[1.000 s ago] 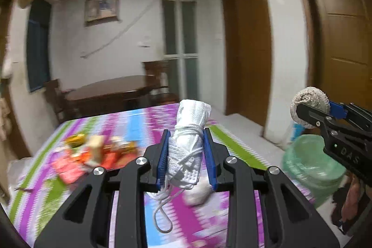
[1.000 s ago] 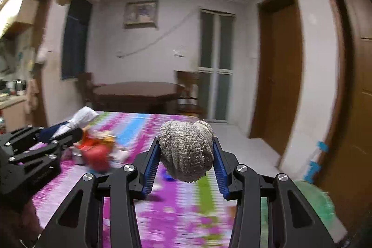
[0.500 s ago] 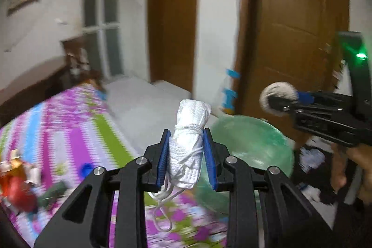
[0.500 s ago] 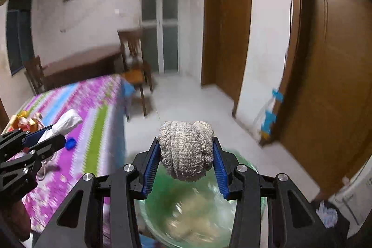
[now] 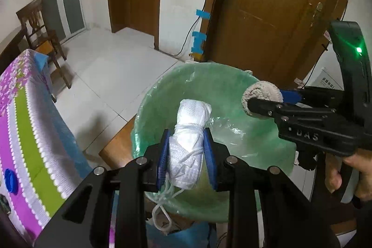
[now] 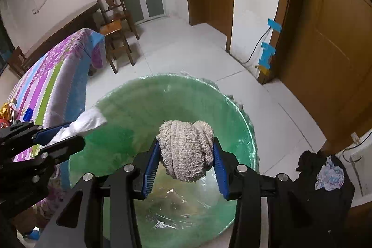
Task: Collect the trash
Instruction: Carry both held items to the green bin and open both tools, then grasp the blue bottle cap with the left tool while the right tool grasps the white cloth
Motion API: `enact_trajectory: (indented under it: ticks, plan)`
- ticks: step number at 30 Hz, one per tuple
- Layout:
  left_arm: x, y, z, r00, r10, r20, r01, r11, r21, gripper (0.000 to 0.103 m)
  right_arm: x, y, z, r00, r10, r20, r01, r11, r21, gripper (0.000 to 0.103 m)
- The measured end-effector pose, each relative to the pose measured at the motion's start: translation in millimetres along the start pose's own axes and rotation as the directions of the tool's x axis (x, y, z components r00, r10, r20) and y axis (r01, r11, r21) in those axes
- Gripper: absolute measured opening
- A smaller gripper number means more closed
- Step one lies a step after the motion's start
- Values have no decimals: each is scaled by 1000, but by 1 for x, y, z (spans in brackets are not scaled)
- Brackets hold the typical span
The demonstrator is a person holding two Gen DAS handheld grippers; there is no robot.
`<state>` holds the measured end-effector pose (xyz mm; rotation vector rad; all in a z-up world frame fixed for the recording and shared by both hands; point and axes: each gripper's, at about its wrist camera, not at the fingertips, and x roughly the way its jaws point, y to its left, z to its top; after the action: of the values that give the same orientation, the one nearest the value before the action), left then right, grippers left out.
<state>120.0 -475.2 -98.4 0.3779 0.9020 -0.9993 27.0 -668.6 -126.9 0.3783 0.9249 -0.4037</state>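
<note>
My left gripper is shut on a white rolled cloth bundle tied with white string, held over the green-lined trash bin. My right gripper is shut on a grey-beige knitted cloth ball, also held over the bin. The right gripper and its ball show at the right of the left wrist view. The left gripper with the white bundle shows at the left of the right wrist view. Clear plastic and brownish trash lie at the bin's bottom.
A table with a striped purple, green and blue cloth stands left of the bin, with a blue cap and wrappers on it. A wooden chair is behind. Brown doors and white floor tiles lie beyond. Dark clothing lies right.
Both grippers have swung from over the table to above the green bin and tilted downward, each still holding its bundle.
</note>
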Motion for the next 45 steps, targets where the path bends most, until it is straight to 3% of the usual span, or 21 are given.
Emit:
enact_trajectory:
  ticks: [5, 6, 9, 10, 15, 20, 23, 27, 34, 36, 38, 42, 43, 45]
  plan:
    - [1, -4, 11, 1000, 4, 2, -4, 1000, -5, 28, 5, 3, -3, 1000, -7, -4, 7, 1000, 4, 46]
    - [2, -4, 12, 1000, 5, 5, -5, 1000, -5, 33, 6, 2, -4, 1000, -6, 0, 6, 1000, 9, 49]
    - [-10, 0, 10, 999, 17, 37, -17, 1000, -2, 66, 5, -3, -5, 1000, -1, 11, 1, 1000, 26, 65]
    - [-10, 1, 10, 999, 22, 43, -22, 1000, 1, 71, 4, -5, -6, 1000, 0, 17, -1, 1000, 32, 67]
    - [-15, 10, 7, 999, 27, 36, -27, 1000, -17, 72, -4, -14, -10, 999, 10, 44, -13, 998, 55, 68]
    - [-39, 24, -7, 998, 41, 57, -40, 999, -10, 72, -38, 1, -22, 989, 31, 148, -35, 999, 24, 73]
    - [-67, 36, -20, 993, 59, 99, -59, 998, 5, 72, -71, 31, -36, 960, 66, 272, -62, 998, -24, 81]
    - [-111, 56, -47, 983, 101, 156, -103, 995, 0, 72, -95, 74, -56, 923, 143, 358, -123, 989, -77, 89]
    - [-172, 115, -106, 958, 225, 177, -213, 973, -84, 73, -96, 170, -79, 875, 341, 343, -296, 939, -178, 89]
    - [-189, 133, -123, 944, 276, 181, -257, 959, -118, 72, -99, 204, -83, 862, 380, 334, -315, 920, -233, 89]
    - [-211, 155, -142, 918, 348, 192, -317, 932, -174, 72, -104, 233, -88, 849, 400, 344, -309, 906, -289, 89]
    - [-250, 184, -175, 845, 485, 224, -423, 864, -273, 73, -124, 294, -105, 799, 440, 409, -280, 875, -395, 89]
    - [-261, 190, -185, 822, 517, 239, -443, 844, -301, 76, -126, 305, -108, 790, 448, 418, -276, 869, -410, 89]
    - [-278, 199, -198, 793, 550, 263, -459, 822, -336, 80, -130, 327, -114, 774, 461, 434, -271, 861, -431, 89]
